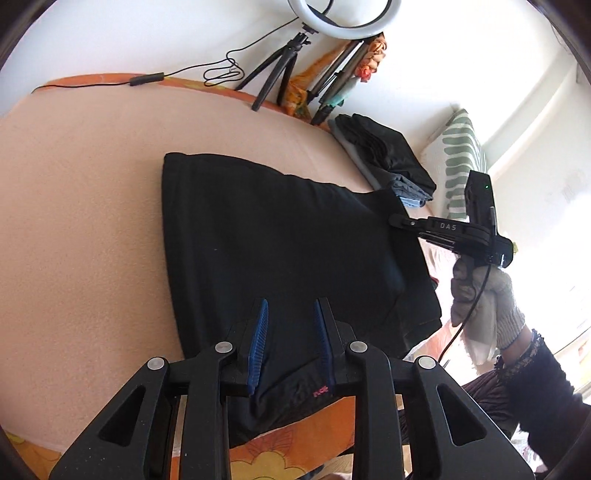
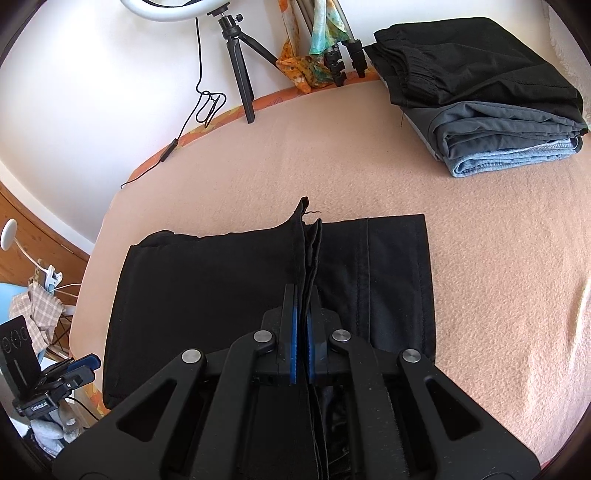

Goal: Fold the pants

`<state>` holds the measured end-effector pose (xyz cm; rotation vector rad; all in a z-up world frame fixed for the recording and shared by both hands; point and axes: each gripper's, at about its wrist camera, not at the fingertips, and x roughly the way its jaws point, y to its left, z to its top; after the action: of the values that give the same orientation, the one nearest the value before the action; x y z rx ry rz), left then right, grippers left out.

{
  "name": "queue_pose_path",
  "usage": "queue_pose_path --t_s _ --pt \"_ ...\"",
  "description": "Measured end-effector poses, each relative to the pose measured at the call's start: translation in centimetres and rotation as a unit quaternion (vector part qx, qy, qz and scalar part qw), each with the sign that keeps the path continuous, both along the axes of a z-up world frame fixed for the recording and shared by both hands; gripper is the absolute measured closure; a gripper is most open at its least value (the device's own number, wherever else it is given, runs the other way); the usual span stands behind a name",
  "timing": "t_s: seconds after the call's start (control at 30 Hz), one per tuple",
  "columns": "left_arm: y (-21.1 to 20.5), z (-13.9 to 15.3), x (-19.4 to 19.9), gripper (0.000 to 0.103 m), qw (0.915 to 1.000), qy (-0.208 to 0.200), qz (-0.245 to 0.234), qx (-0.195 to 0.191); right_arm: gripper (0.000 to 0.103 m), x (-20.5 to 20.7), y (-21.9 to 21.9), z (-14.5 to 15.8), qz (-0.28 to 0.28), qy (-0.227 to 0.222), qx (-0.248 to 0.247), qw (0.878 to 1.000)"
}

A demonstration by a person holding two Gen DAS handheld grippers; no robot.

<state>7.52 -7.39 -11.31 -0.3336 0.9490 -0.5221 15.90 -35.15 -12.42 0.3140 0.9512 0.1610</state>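
The black pants (image 2: 236, 295) lie folded at centre frame on the peach blanket (image 2: 480, 258), long axis left-right, their hem edge pinched in the closed right gripper (image 2: 302, 332), while the left gripper (image 1: 290, 332), jaws slightly parted and empty, hovers over their lower edge.

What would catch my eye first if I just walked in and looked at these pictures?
Probably the black pants spread on the peach blanket, with the right gripper pinching a raised fold of the cloth. The left gripper hovers open over the pants' near edge. Then the stack of folded clothes at the blanket's far right, and the ring light on its tripod by the wall.
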Motion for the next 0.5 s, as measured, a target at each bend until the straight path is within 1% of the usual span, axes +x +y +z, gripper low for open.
queue_pose_path --t_s 0.1,0.13,0.27,0.4,0.5 --pt "0.2 -0.7 -0.5 0.079 0.9999 0.001 -0.007 0.014 0.099 0.2 -0.7 -0.2 -0.011 0.006 -0.001 1.0" --pt "0.2 -0.7 -1.4 0.079 0.9997 -0.001 -0.01 0.022 0.099 0.2 -0.9 -0.4 -0.015 0.01 -0.008 1.0" --pt "-0.1 -1.5 -1.7 0.079 0.9991 0.007 -0.015 0.04 0.099 0.6 -0.9 -1.2 -0.015 0.019 -0.024 0.999" --pt "-0.7 -2.6 -1.2 0.079 0.9984 0.022 -0.016 0.049 0.099 0.8 -0.9 -1.6 -0.013 0.022 -0.032 0.999" --pt "-0.7 -3.0 -1.5 0.079 0.9983 0.021 -0.017 0.052 0.098 0.9 -1.1 -1.8 -0.016 0.025 -0.045 0.999"
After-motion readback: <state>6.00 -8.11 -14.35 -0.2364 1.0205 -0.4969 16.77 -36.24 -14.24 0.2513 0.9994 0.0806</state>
